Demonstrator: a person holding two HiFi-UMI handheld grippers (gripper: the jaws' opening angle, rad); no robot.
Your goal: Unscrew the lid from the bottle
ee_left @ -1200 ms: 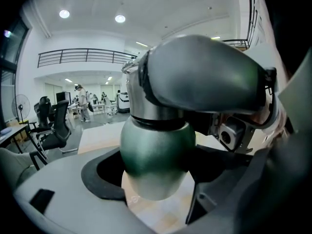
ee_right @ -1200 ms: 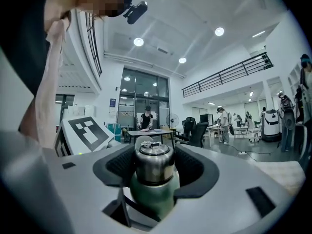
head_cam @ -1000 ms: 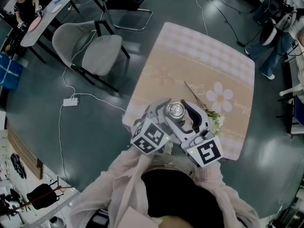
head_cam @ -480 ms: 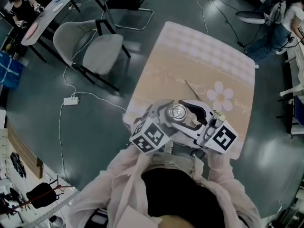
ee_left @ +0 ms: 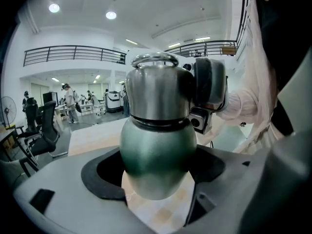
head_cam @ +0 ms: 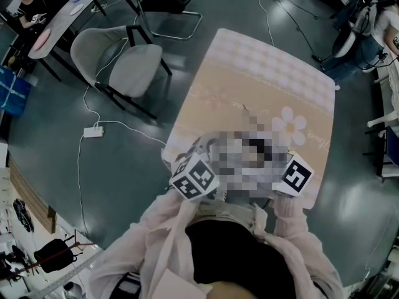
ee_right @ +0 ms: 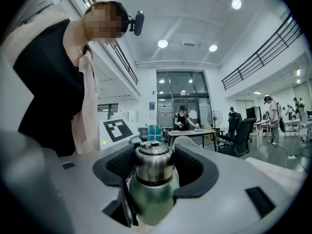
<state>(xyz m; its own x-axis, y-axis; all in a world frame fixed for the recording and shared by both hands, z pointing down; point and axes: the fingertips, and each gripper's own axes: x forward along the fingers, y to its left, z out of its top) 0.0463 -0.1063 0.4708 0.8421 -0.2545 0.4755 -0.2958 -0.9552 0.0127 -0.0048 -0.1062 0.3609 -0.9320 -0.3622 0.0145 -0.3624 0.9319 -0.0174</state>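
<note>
In the left gripper view, the left gripper [ee_left: 157, 173] is clamped on the green body of the bottle [ee_left: 156, 155], its dark pads [ee_left: 105, 172] pressing from 9 and 3 o'clock. The bottle stands upright above the checked tablecloth [ee_left: 161, 213], with the steel lid [ee_left: 156, 91] at 12 o'clock. A pale sleeve [ee_left: 243, 106] crosses at 3 o'clock.

In the right gripper view, the right gripper [ee_right: 155, 165] is closed on the lid [ee_right: 153, 167], a pad against each side. The green body [ee_right: 153, 201] hangs below at 6 o'clock. A marker cube [ee_right: 117, 129] sits at 10 o'clock of the lid.

In the head view, both marker cubes [head_cam: 195, 178] [head_cam: 296, 176] lie at the table's 6 o'clock edge. The spot between them is blurred, so the bottle cannot be made out. A daisy print [head_cam: 288, 128] lies at 1 o'clock of the cubes, and a grey chair [head_cam: 118, 61] stands at 10 o'clock.
</note>
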